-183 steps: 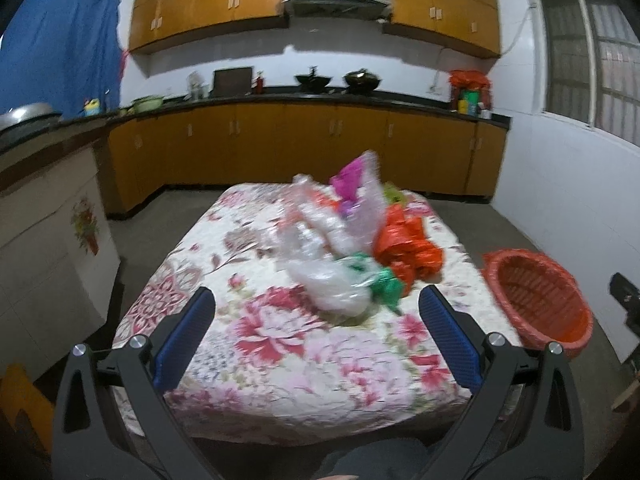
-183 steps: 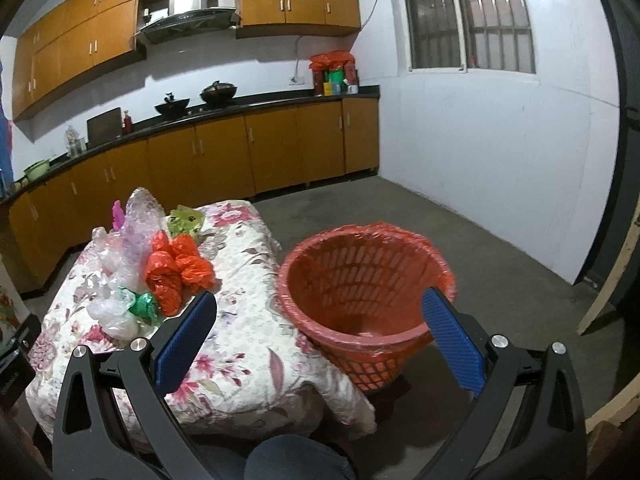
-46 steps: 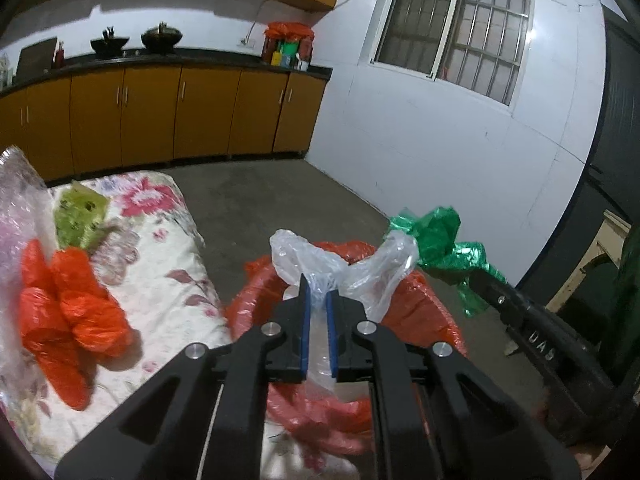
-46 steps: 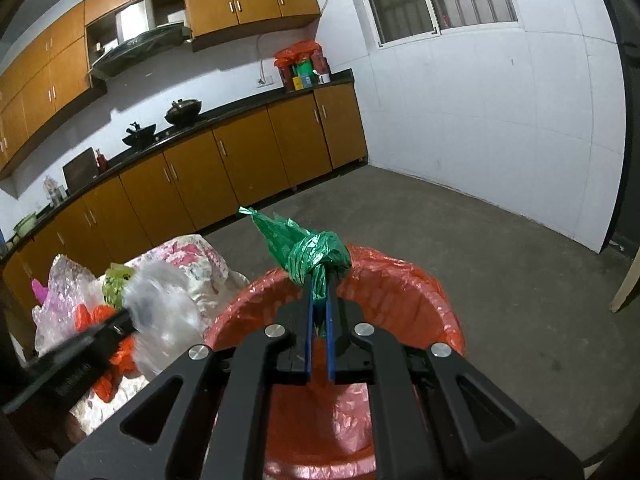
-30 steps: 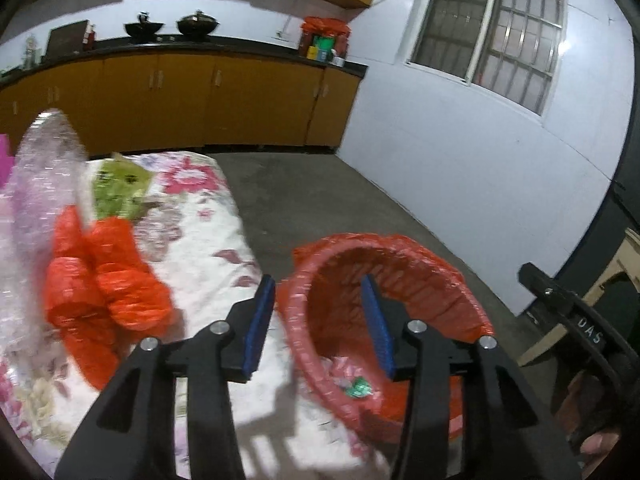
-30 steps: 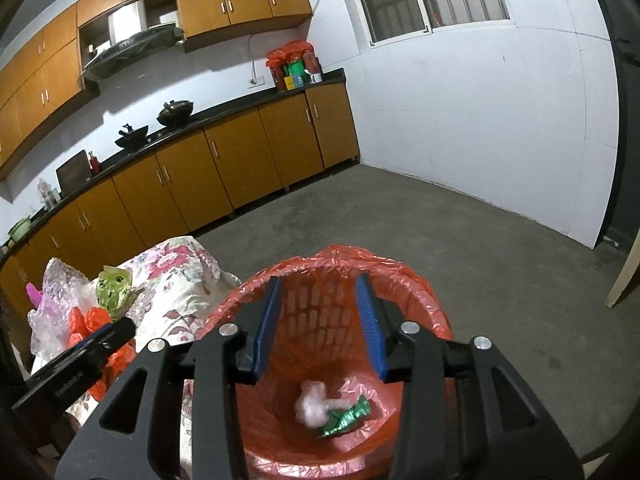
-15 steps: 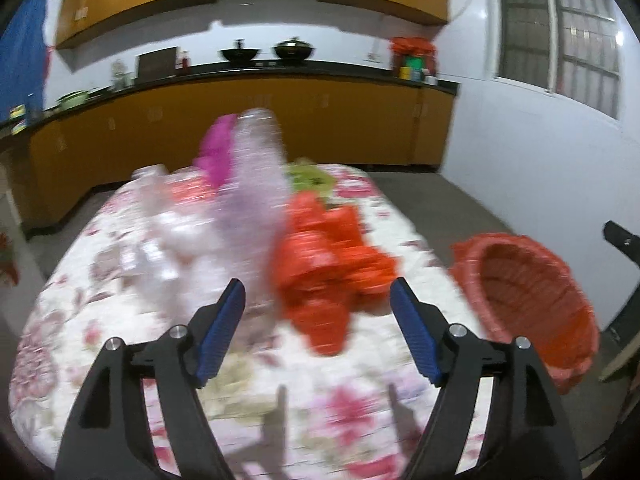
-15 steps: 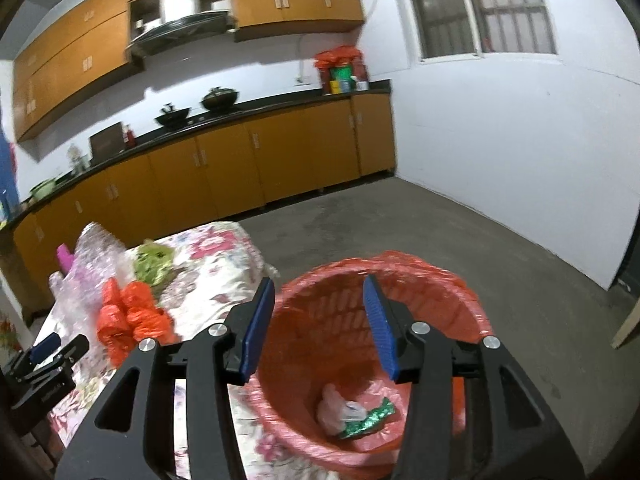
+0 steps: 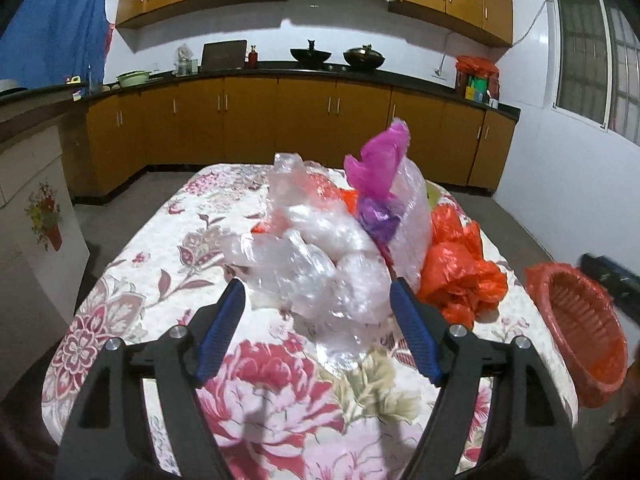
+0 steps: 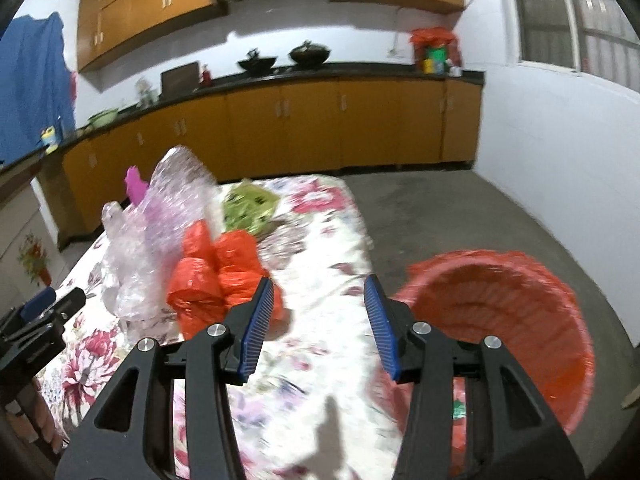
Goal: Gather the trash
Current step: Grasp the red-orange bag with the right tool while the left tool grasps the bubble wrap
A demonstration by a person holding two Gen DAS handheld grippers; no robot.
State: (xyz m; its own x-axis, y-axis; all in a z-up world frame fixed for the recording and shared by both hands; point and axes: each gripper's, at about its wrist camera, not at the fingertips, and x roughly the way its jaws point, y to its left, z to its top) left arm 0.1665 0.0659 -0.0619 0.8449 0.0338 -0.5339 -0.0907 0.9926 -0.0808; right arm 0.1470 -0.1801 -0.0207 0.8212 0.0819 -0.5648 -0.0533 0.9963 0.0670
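Reaching for the next pick: left gripper (image 9: 316, 300) spread wide around the clear plastic bags (image 9: 320, 252) heaped on the desk (image 9: 160, 264), right gripper (image 10: 318, 312) spread empty beside the orange bags (image 10: 216, 276), needing closure, then transfer to the red basket (image 10: 560, 312).

Left claw (image 9: 316, 304) spread wide — empty, right claw (image 10: 319, 300) parted, empty

Clear plastic bags (image 9: 320, 252), purple bag (image 9: 378, 184), orange bags (image 9: 460, 276) heaped mid-table; red basket (image 10: 516, 320) beside table, lined w/ red bag.
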